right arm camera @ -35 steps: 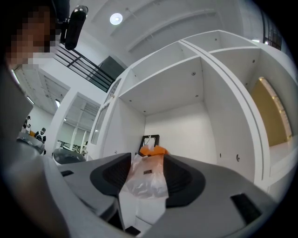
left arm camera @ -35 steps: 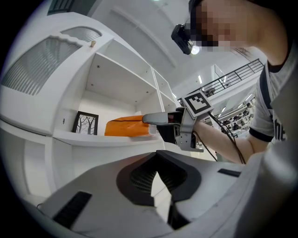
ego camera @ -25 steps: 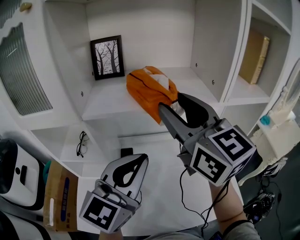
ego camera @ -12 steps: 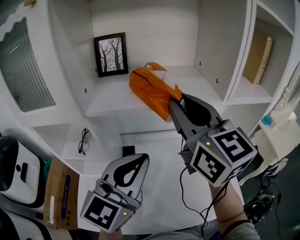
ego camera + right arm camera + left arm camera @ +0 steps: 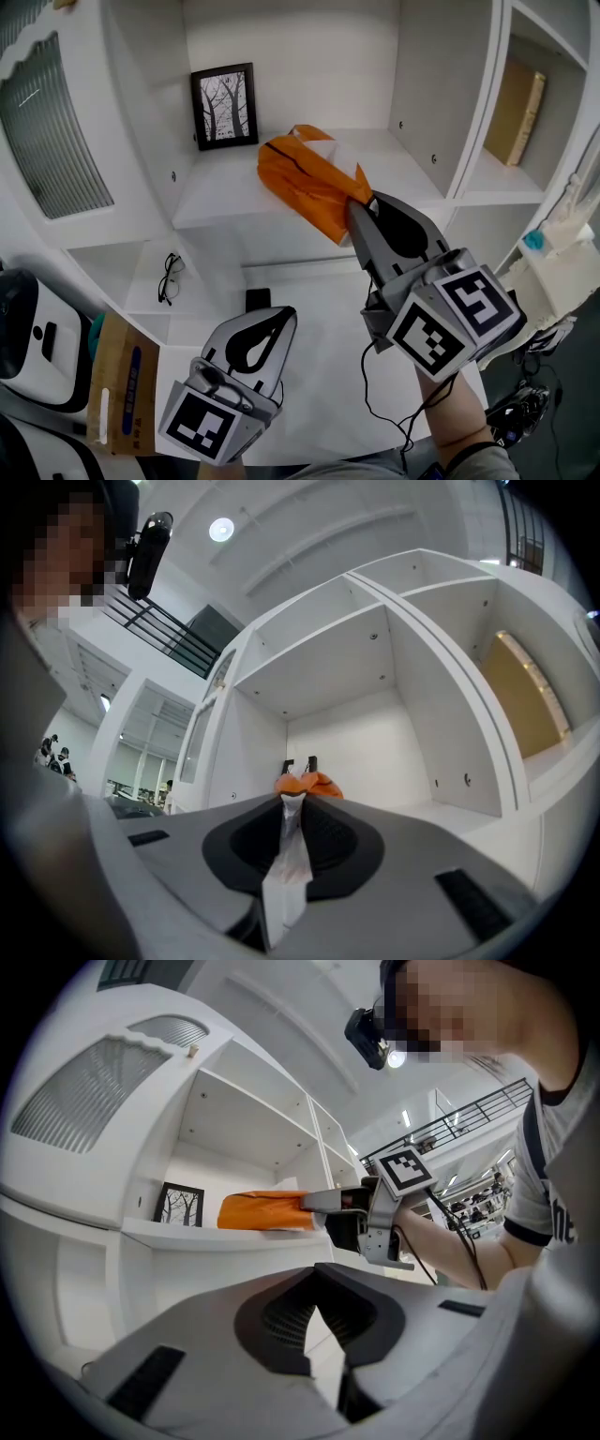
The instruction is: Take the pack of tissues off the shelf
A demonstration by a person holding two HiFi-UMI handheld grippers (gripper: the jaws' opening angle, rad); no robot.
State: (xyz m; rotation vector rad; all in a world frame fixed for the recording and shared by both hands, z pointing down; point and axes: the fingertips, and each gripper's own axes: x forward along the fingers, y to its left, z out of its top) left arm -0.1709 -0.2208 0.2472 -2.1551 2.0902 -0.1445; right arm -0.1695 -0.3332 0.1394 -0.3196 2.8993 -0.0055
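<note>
On the open shelf [image 5: 220, 202]: pack of tissues [image 5: 302, 178], orange wrap, resting there, not yet lifted. At its 5 o'clock corner: right hand-held gripper [image 5: 361, 208], jaws just closing, now narrow and pinching the wrapper's edge. A second back, the same jaws stand wide around that corner. Grip appears made, so withdrawal can follow. At 7 o'clock, well apart: left hand-held gripper [image 5: 258, 328], jaws together, empty, unmoved.

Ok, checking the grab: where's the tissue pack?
Head view, centre: tissue pack on the shelf, right of the framed picture; the right gripper has just closed its jaws on the near end.
</note>
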